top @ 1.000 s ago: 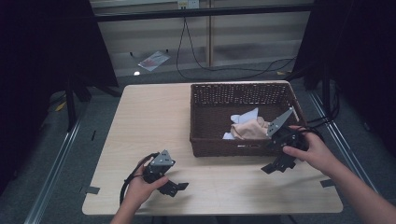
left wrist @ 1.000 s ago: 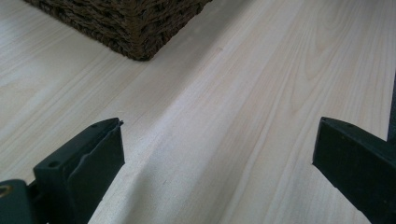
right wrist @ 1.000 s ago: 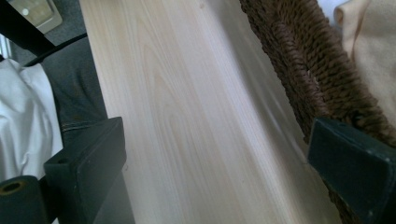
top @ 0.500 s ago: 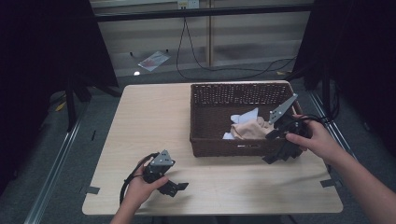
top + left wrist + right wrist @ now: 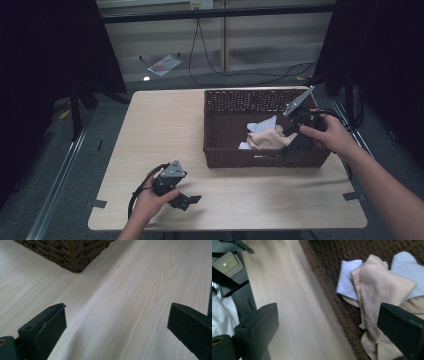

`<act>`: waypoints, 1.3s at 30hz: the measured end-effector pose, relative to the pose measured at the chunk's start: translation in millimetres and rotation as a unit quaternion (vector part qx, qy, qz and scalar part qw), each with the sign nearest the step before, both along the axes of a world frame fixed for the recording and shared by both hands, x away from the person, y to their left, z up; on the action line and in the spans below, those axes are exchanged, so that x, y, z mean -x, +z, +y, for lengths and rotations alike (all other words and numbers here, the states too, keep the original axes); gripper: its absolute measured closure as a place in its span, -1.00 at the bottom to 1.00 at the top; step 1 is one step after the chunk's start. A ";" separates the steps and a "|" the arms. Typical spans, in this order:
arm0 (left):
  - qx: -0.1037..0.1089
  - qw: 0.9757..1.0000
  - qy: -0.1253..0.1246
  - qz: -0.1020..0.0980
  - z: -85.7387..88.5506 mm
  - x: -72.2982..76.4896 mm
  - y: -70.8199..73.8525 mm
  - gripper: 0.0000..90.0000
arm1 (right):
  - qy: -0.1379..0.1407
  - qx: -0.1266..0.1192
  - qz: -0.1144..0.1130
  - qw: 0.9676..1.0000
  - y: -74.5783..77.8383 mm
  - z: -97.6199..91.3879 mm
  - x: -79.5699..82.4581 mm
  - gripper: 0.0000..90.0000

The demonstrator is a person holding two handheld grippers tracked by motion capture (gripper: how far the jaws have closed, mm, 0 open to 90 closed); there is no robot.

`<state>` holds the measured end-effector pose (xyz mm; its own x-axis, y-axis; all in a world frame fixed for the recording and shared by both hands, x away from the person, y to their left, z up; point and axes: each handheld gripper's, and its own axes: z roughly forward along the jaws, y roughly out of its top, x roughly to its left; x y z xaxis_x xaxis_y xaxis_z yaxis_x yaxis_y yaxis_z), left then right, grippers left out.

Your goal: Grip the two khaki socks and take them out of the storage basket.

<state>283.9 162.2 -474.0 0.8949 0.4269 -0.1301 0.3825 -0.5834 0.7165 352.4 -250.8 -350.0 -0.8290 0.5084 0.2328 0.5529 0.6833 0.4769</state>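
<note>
A brown wicker basket (image 5: 260,156) stands on the right half of the light wood table (image 5: 165,130). Inside it lie a peach cloth (image 5: 267,138) and a white cloth (image 5: 264,123). My right gripper (image 5: 291,142) hangs open over the basket's front right part, tilted down toward the cloths. Its own view has the peach cloth (image 5: 377,287) and the white cloth (image 5: 348,277) just ahead, the basket rim (image 5: 324,290) crossing between the wide jaws of the right gripper (image 5: 328,315). My left gripper (image 5: 187,201) rests open and low on the table at the front left, nothing inside the left gripper (image 5: 117,315), a basket corner (image 5: 72,255) farther off.
Cables (image 5: 220,75) and a sheet of paper (image 5: 164,63) lie on the floor behind the table. Dark stands and curtains flank both sides. Tape strips (image 5: 97,203) mark the table's front corners. Bare wood stretches left of the basket.
My right gripper has risen from the table in front of the basket and moved back over its front rim. The left gripper has stayed put.
</note>
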 end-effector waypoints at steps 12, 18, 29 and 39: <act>-0.005 1.000 -0.002 0.000 0.2 -0.5 -0.2 -0.96 | -0.061 0.015 -0.005 0.998 -18.5 -8.7 -32.6 -0.81; -0.004 1.000 -0.001 -0.001 0.5 -0.4 0.2 -0.96 | -0.089 0.024 -0.004 0.996 -29.2 -11.7 -44.5 -0.51; -0.005 1.000 -0.001 0.001 1.0 -0.7 0.2 -0.96 | -0.103 0.057 -0.006 0.993 -45.5 -10.3 -58.4 -0.04; -0.002 1.000 -0.003 -0.001 2.0 -1.3 0.6 -0.96 | -0.104 0.078 0.005 0.992 -59.2 -3.7 -68.2 0.35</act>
